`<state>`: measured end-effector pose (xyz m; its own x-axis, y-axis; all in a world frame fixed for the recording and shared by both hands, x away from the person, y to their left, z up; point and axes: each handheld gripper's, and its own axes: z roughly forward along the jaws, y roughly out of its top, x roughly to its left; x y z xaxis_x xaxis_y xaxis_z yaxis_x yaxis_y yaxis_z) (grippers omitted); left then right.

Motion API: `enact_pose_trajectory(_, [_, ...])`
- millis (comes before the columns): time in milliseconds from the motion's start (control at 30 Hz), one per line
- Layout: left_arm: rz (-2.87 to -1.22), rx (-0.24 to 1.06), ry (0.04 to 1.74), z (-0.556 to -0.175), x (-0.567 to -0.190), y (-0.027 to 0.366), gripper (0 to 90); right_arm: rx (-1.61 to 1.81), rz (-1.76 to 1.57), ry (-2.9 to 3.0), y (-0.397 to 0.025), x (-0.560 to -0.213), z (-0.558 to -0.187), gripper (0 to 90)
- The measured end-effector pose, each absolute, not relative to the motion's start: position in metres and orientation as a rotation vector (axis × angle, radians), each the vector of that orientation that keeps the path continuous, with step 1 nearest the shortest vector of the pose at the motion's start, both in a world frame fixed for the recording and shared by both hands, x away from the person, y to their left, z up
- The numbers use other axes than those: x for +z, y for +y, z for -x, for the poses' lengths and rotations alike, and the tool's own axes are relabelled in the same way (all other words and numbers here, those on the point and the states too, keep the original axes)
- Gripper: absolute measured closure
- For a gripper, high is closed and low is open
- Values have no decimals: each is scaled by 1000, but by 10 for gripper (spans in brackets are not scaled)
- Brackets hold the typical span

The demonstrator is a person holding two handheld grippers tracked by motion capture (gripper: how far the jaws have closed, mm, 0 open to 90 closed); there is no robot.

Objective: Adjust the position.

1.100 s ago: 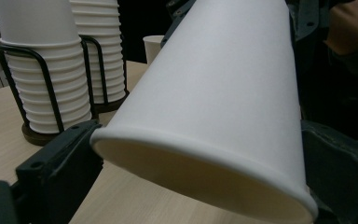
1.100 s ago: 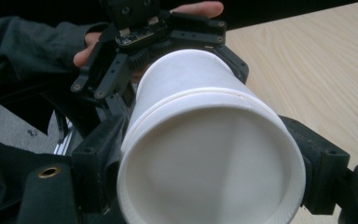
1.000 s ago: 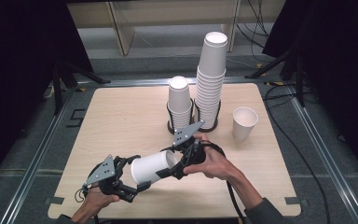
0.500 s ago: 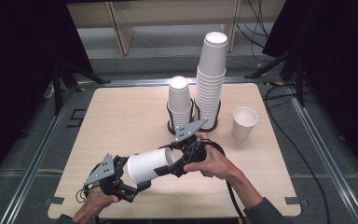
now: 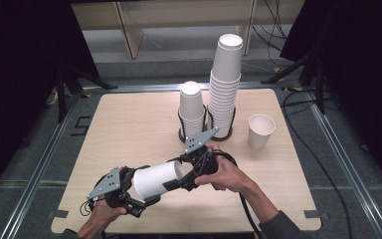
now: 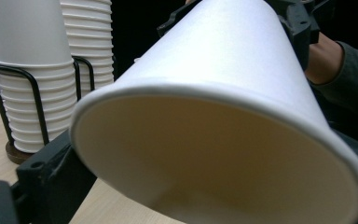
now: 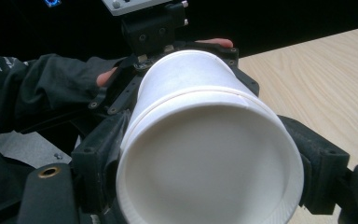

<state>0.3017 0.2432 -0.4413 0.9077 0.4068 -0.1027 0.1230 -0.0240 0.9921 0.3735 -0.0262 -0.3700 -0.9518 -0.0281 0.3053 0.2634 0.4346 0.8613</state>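
I hold the paper cup (image 5: 155, 179) sideways over the table's (image 5: 129, 124) near edge, its length running between my grippers: left gripper (image 5: 122, 191) and right gripper (image 5: 189, 172) clamped on opposite ends.

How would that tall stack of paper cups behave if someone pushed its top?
The tall stack would probably lean or topple: it rises far above its low wire holder. Thin paper cups likely weigh little, so a light push might suffice. The short stack beside it looks steadier.
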Motion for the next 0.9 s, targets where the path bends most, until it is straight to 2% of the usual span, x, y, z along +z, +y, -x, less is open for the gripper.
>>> enact_pose_trajectory(433, [-1653, 256, 383, -301, -438, 244, 82, -1527, 200, -2411, -30, -372, -377, 226])
enact_pose_trajectory(600, [-1721, 272, 388, -302, -440, 242, 85, -1472, 193, -2514, -30, -370, -375, 154])
enact_pose_trajectory(900, [-1811, 280, 395, -302, -444, 238, 88, -1325, 131, -2769, -31, -361, -364, 158])
